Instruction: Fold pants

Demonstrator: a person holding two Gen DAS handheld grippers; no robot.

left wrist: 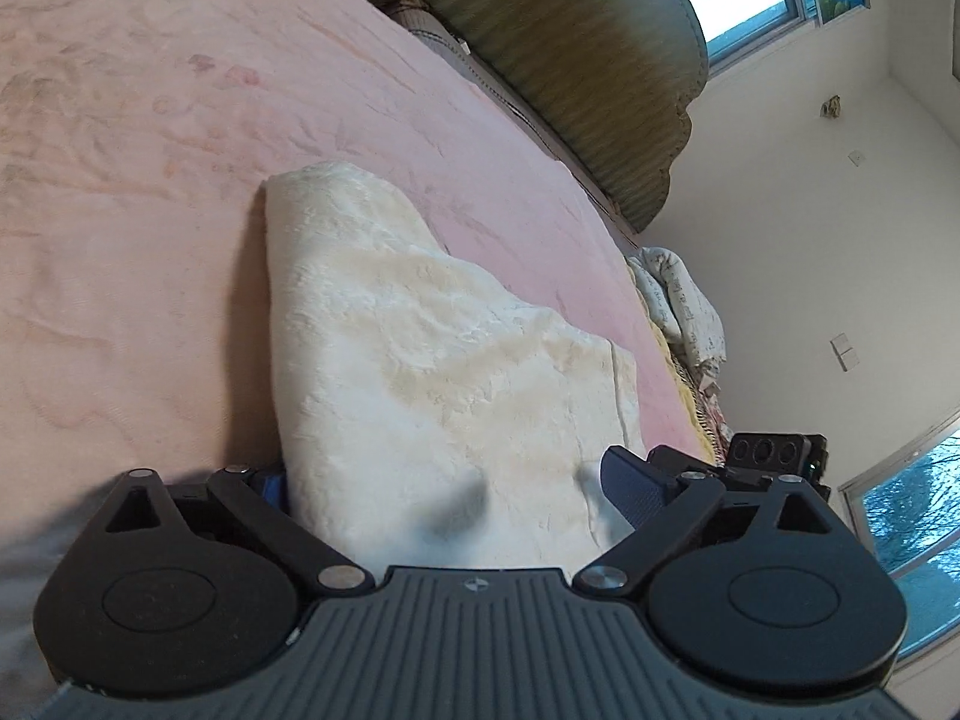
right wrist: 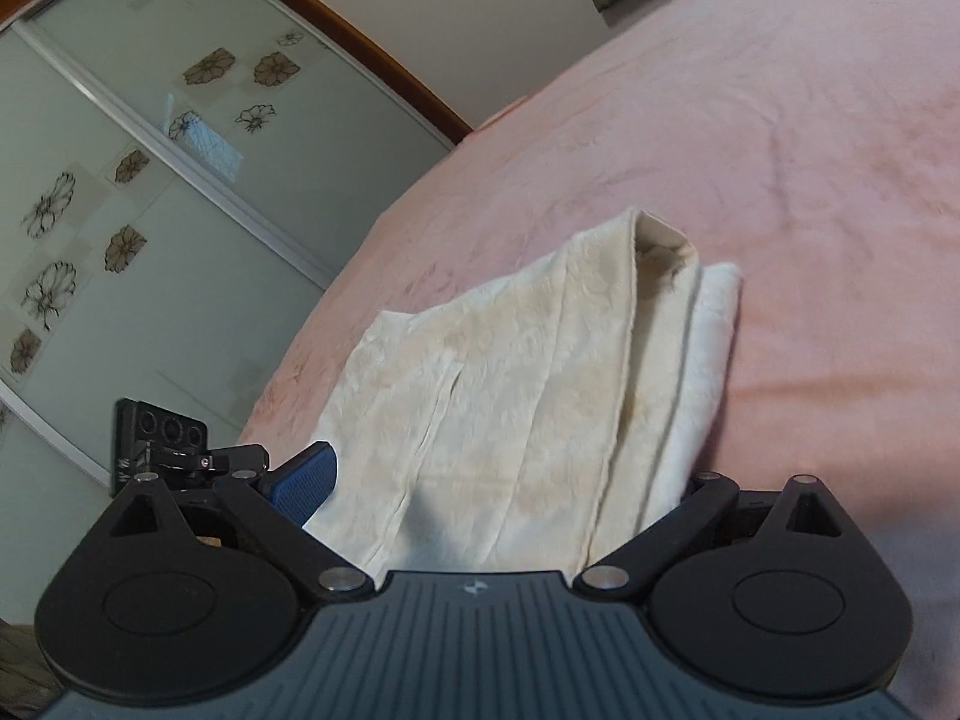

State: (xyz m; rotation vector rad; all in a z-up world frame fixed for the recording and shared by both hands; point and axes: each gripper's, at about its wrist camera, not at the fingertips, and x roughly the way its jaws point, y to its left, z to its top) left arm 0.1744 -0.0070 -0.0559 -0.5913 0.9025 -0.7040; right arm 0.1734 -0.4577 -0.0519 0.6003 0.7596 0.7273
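Two grippers are seen at work over one cream garment, and each is caught from its own wrist camera. On the left wrist view, the pink bedspread point(left wrist: 150, 180) is spread wide across the far left, wrinkled and bare. Moving rightward, the pants point(left wrist: 420, 360) are laid on that spread as a thick, fuzzy, folded bundle that narrows towards its far end. The near edge of the bundle is reached by the left gripper point(left wrist: 444, 495), whose jaws are held wide apart, with the fabric lying between them and no squeeze shown. One blue pad point(left wrist: 630, 495) is seen just beside the right edge of the cloth. Farther right, a green headboard point(left wrist: 600, 90) is set along the bed's far side, a crumpled quilt point(left wrist: 678, 300) is heaped at the mattress edge, and windows are let into the white wall.

Over on the right wrist view, a sliding wardrobe door point(right wrist: 150, 180) with flower prints is found at the left. A black camera unit of the other gripper is glimpsed just below it. Next, the right gripper point(right wrist: 510, 474) is presented, jaws spread wide, one blue finger point(right wrist: 306, 480) touching the left edge of the pants, the other hidden behind cloth. The pants are seen folded lengthwise in layers, and the pink spread is carried on to the right edge.
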